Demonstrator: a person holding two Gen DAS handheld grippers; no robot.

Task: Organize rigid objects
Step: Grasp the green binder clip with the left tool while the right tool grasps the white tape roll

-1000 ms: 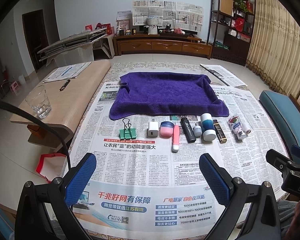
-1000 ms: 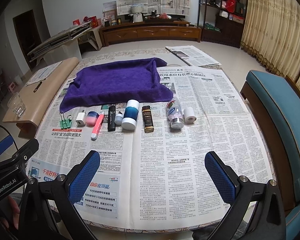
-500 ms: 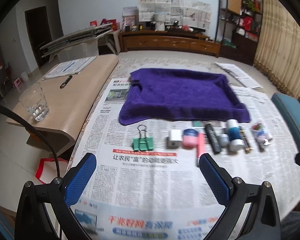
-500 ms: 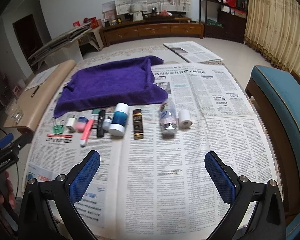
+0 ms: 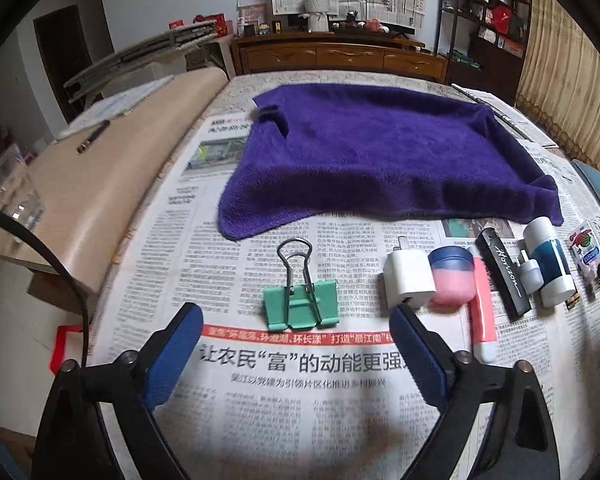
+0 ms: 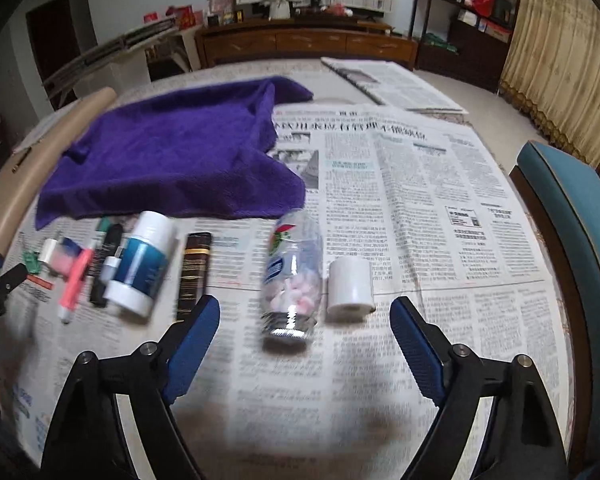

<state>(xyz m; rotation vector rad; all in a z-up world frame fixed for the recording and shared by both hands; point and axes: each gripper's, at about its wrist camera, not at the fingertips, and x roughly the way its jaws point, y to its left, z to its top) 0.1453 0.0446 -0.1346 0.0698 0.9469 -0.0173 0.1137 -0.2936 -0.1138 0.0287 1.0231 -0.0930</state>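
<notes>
Both tongs are wide open and hold nothing. The left tongs point(image 5: 296, 332) should close on the green metal binder clip point(image 5: 300, 306) just ahead; the clear plastic candy bottle point(image 6: 294, 276) lies ahead between the right tongs point(image 6: 304, 316).

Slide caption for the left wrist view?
Open left gripper approaching a green binder clip on newspaper, below a purple towel.

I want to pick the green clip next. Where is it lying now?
In the left wrist view, the green clip lies on the newspaper, just ahead of the open left gripper, left of the white charger.
</notes>
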